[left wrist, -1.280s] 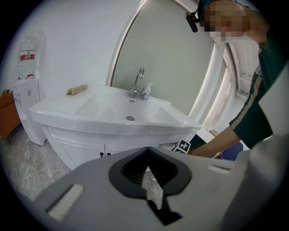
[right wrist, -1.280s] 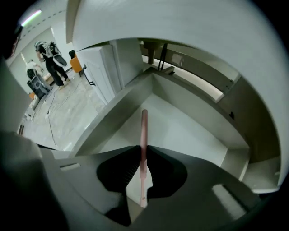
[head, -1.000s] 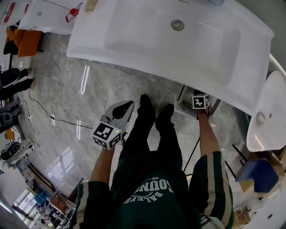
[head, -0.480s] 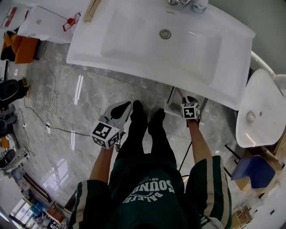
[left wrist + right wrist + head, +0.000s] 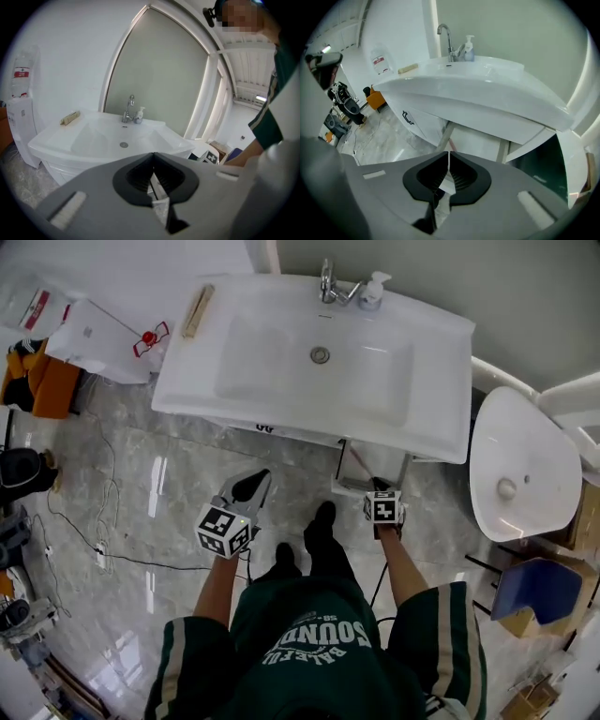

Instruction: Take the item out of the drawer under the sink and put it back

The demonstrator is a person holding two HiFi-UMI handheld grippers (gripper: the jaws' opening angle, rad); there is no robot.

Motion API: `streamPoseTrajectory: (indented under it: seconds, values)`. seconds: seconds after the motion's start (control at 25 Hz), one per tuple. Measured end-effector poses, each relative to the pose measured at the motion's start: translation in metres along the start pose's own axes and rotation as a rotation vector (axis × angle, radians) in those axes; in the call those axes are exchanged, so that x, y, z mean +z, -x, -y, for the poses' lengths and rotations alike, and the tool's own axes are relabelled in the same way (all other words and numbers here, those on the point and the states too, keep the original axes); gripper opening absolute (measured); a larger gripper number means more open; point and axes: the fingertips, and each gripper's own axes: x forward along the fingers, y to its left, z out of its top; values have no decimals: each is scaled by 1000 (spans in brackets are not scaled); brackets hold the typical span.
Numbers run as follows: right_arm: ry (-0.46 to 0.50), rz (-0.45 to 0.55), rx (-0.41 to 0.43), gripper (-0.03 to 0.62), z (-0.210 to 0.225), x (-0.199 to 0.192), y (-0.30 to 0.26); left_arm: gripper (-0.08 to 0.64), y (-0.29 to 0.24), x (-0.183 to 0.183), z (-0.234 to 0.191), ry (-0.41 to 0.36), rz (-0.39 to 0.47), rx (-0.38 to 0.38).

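Note:
The white sink (image 5: 281, 381) fills the top of the head view, with a tap (image 5: 328, 282) at its back. Under its right part a white drawer (image 5: 370, 470) stands pulled out; a thin pinkish strip shows inside, and I cannot tell what it is. My right gripper (image 5: 377, 486) hangs just in front of that drawer (image 5: 476, 140), pointing steeply down. Its jaws have just been closing and now meet with nothing between them. To the left, over the marble floor, my left gripper (image 5: 248, 486) is shut and empty, and it faces the sink (image 5: 112, 136).
A white toilet (image 5: 520, 474) stands right of the sink. A soap bottle (image 5: 375, 287) and a wooden brush (image 5: 197, 310) lie on the sink top. A white box (image 5: 98, 329), orange gear (image 5: 47, 381) and floor cables (image 5: 103, 521) are at left, a blue chair (image 5: 539, 592) at lower right.
The head view has risen, so the whole sink and the tap now show. Both grippers have come up, and the right one has drawn back a little from the drawer.

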Motion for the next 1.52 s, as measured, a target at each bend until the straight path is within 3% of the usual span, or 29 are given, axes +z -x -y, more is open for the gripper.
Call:
streamPoseTrajectory:
  seconds: [0.2, 0.4, 0.6, 0.84, 1.12, 1.52]
  values:
    - [-55, 178, -12, 2, -18, 47, 53, 51, 9, 22, 12, -91, 55, -43]
    - [-60, 400, 54, 2, -85, 89, 144, 51, 67, 33, 32, -140, 119, -71]
    - [21, 642, 69, 2, -133, 138, 235, 51, 105, 58, 38, -185, 209, -77]
    - [167, 850, 49, 2, -188, 160, 331, 51, 156, 78, 44, -214, 299, -67]
    - [165, 956, 40, 2, -207, 150, 390, 51, 191, 85, 59, -231, 350, -74]
    - [145, 951, 36, 2, -202, 125, 399, 51, 203, 79, 73, -243, 354, -83]
